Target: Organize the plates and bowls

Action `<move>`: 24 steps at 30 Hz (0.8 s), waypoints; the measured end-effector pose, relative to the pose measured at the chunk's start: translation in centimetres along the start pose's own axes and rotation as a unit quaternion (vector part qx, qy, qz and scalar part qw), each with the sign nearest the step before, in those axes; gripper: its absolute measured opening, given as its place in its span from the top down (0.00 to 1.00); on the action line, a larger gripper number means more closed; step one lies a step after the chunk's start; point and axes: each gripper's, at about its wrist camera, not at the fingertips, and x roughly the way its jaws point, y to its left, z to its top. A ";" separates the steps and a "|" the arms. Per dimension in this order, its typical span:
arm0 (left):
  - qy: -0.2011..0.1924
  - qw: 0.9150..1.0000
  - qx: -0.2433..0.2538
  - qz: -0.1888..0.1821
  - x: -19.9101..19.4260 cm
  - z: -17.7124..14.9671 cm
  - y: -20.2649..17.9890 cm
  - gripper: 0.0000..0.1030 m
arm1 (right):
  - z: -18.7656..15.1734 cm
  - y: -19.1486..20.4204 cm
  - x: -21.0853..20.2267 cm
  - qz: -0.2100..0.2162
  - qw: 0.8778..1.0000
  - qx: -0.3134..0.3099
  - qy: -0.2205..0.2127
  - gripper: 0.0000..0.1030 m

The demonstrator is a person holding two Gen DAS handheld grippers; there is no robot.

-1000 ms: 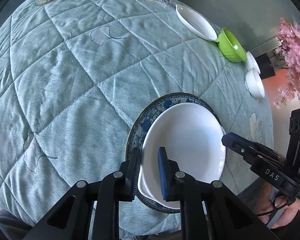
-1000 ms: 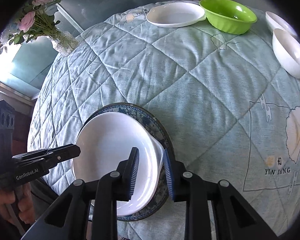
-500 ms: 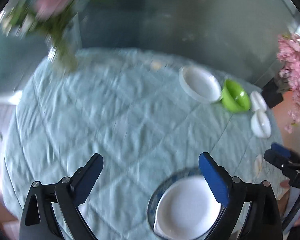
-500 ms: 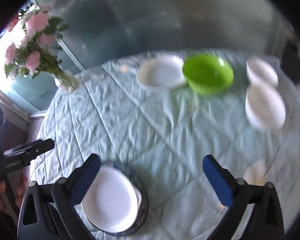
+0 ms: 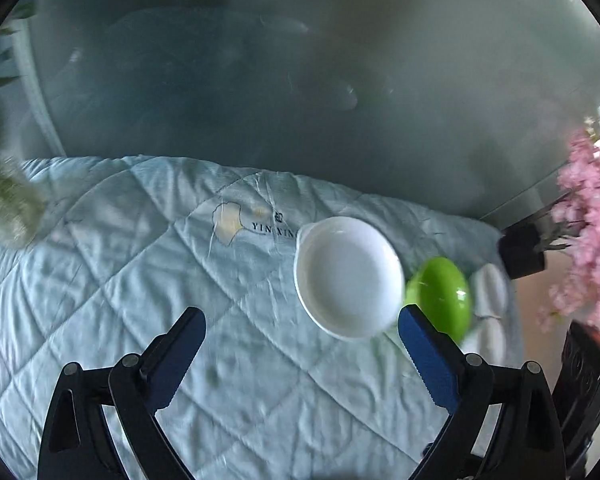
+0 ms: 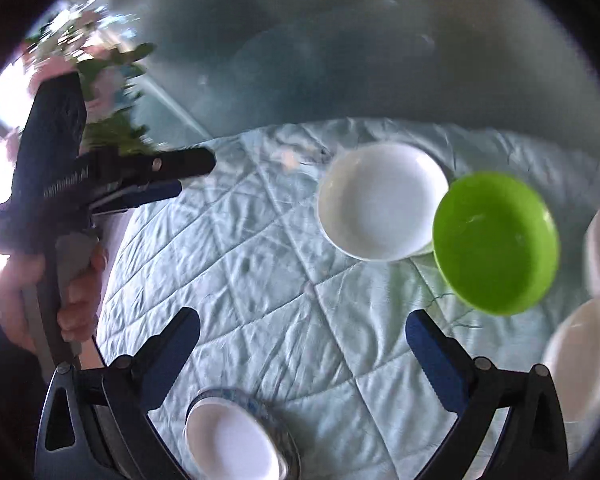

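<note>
Now both the left gripper (image 5: pixel 302 350) and right gripper (image 6: pixel 302 350) gape wide and empty above the quilt (image 5: pixel 140 280), while the white plate (image 6: pixel 382 202), touching the green bowl (image 6: pixel 496 242), looks rigid, glossy, breakable, best pinched by its rim.

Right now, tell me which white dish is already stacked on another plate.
The white dish at the bottom of the right wrist view: it sits on the blue-patterned plate. The white dish beside the green bowl lies directly on the quilted cloth.
</note>
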 end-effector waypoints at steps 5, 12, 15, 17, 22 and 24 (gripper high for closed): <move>0.054 0.997 0.031 0.037 7.8 1.8 0.5 0.11 | 0.0 -3.2 4.4 -0.015 0.990 0.139 -0.023 0.01; 0.107 0.994 0.024 0.016 14.7 2.8 1.1 0.48 | -0.2 -4.6 8.0 -0.075 0.961 0.256 -0.068 0.18; 0.101 0.994 0.041 0.019 15.6 3.2 0.5 0.63 | -0.1 -5.0 8.8 -0.118 0.950 0.280 -0.070 0.33; 0.104 0.993 0.052 0.023 16.0 3.3 0.2 0.81 | 0.2 -4.8 9.2 -0.138 0.946 0.283 -0.073 0.39; 0.107 0.991 0.078 0.027 16.3 3.0 -0.9 0.93 | 0.5 -4.5 10.3 -0.168 0.939 0.294 -0.064 0.79; 0.104 0.991 0.074 0.028 16.0 2.7 -0.8 0.94 | 0.3 -4.6 10.3 -0.165 0.938 0.298 -0.067 0.81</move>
